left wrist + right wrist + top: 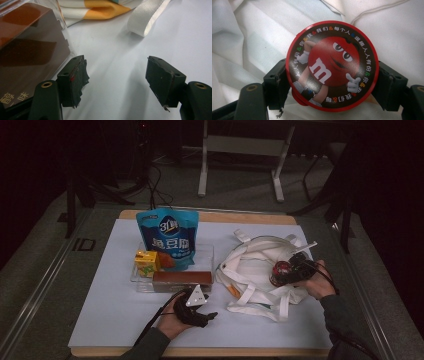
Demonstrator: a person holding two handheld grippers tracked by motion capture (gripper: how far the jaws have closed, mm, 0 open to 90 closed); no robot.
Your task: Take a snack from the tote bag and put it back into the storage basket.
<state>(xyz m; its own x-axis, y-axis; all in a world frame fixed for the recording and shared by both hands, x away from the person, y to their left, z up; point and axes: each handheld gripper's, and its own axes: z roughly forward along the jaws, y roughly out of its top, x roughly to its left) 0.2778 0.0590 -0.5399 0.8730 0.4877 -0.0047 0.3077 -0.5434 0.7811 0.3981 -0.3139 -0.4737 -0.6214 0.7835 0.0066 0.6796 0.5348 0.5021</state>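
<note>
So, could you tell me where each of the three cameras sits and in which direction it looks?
High view: above the person's side, looking forward and down on the table; both forearms, left gripper and right gripper show.
Left gripper view: on the left gripper, looking along its open jaws over the table past the brown box.
Right gripper view: on the right gripper, looking down at the round candy tin over the white tote bag.
Shared: the high and right gripper views both show tin and bag.

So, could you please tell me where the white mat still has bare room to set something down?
The white mat is bare left of the clear tray, and along the near edge in front of the left gripper. The cloth bag crowds the right half.
</note>
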